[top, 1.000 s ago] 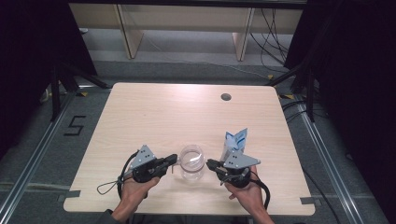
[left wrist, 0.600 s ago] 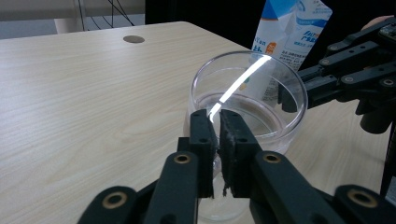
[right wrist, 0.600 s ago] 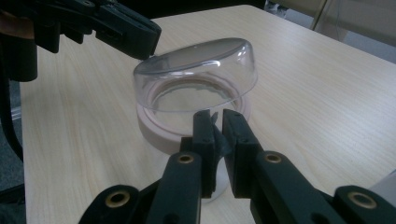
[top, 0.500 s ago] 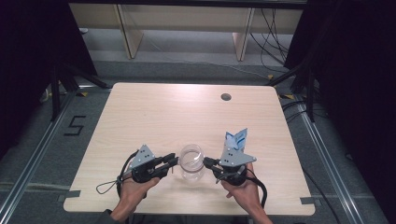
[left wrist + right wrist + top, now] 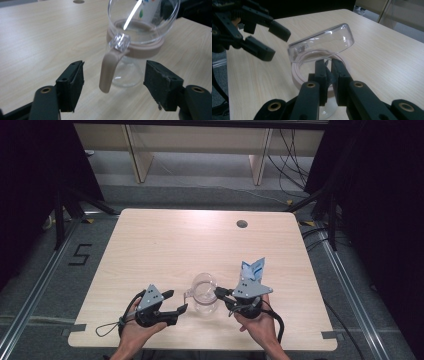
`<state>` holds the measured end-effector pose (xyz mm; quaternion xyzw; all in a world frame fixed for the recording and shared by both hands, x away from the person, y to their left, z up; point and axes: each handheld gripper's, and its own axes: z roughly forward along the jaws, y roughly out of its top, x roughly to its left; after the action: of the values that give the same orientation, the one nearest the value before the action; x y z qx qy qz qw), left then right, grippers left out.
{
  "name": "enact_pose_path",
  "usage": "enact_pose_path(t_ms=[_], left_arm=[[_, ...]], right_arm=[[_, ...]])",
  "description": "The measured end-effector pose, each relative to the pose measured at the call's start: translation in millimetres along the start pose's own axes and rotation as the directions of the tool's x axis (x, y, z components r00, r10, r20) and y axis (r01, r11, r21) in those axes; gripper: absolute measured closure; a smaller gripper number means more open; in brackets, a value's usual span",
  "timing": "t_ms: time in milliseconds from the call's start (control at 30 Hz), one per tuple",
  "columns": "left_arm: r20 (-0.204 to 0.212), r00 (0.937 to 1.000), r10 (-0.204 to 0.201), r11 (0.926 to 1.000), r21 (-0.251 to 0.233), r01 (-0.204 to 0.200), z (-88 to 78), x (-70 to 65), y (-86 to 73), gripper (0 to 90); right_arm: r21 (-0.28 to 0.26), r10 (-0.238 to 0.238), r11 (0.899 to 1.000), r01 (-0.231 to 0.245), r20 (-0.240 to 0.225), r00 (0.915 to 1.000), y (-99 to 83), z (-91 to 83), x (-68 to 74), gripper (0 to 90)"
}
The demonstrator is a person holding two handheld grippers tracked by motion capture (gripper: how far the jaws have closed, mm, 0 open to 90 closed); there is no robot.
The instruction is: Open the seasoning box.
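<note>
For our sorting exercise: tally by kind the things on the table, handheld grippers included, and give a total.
Glass jugs: 1
Blue-and-white cartons: 1
Grippers: 2, left open, right shut on the jug's rim
Total: 4

A light wood-grain table (image 5: 165, 250) with rounded corners stands on a grey floor (image 5: 40, 280). Near its far edge a small dark round hole (image 5: 242, 224) is set into the top. Metal rails (image 5: 30, 305) run along the floor on either side of the table, and a black figure "5" (image 5: 80, 255) is marked on the floor to the left. Strips of grey tape (image 5: 332, 335) lie by the near corners. Beyond the table, pale wooden furniture legs (image 5: 137, 155) rise from the floor, with dark cables (image 5: 285, 150) trailing near them. Black curtains (image 5: 370, 195) hang at both sides, over dark stand legs (image 5: 75, 205). The light is even and soft.
</note>
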<state>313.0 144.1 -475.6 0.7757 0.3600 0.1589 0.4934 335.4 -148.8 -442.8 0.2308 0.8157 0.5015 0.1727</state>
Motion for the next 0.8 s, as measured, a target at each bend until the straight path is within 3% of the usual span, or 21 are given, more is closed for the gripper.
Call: enact_pose_path(t_ms=[267, 467, 533, 567, 600, 800], left_arm=[[-0.003, 0.9988, -0.049, 0.9987, 0.014, 0.049, -4.7, 3.7, -12.7, 24.8], [0.003, 0.9993, -0.038, 0.9988, 0.030, 0.038, -5.3, 5.9, -17.1, 23.1], [-0.001, 0.9984, -0.056, 0.9979, 0.032, 0.056, -5.1, 5.1, -18.2, 22.6], [0.001, 0.9983, -0.057, 0.9978, 0.034, 0.057, -5.4, 5.1, -18.8, 22.4], [-0.001, 0.9981, -0.061, 0.9976, 0.032, 0.061, -5.4, 4.9, -19.6, 22.2], [-0.010, 0.9983, -0.058, 0.9976, 0.037, 0.058, -7.9, 6.5, -23.2, 21.8]], right_arm=[[-0.032, -0.026, 0.999, 0.026, 0.019, 0.9995, 5.8, 3.1, 1.1, 83.2], [-0.046, -0.044, 0.998, 0.044, 0.012, 0.9990, 11.6, 4.6, 4.2, 83.3], [-0.030, -0.034, 0.999, 0.034, 0.002, 0.9994, 13.3, 4.6, 6.2, 83.3], [-0.040, -0.056, 0.998, 0.056, 0.008, 0.9984, 14.2, 5.2, 5.4, 83.3], [-0.043, -0.025, 0.999, 0.025, 0.010, 0.9996, 14.1, 5.9, 7.3, 83.3], [-0.043, -0.043, 0.998, 0.043, -0.005, 0.9991, 18.7, 5.8, 7.7, 83.3]])
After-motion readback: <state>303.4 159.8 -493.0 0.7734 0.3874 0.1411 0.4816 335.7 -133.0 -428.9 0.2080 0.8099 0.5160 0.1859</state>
